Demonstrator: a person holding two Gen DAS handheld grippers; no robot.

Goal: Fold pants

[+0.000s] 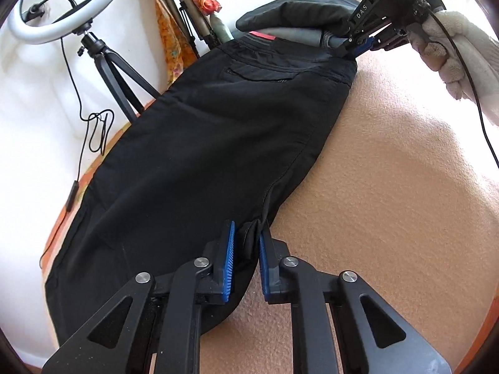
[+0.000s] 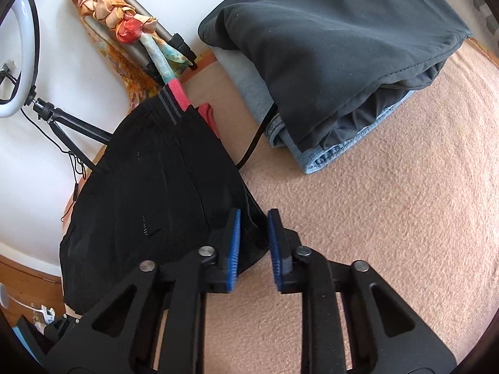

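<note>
Black pants (image 1: 199,143) lie folded lengthwise on a peach blanket (image 1: 389,187), waistband far, legs toward me. My left gripper (image 1: 247,243) has its blue pads around the pants' crotch edge, with fabric between the jaws and a gap left. My right gripper (image 1: 354,45), held by a white-gloved hand (image 1: 458,53), sits at the far waistband corner. In the right wrist view the pants (image 2: 149,193) lie to the left and the right gripper (image 2: 254,233) straddles their edge, with a gap between the pads.
A stack of folded dark and grey-blue clothes (image 2: 336,53) lies at the far end of the blanket. A ring light on a tripod (image 1: 68,9) with dangling cable stands left on the white floor, beside a tripod wrapped in a colourful scarf (image 2: 131,25).
</note>
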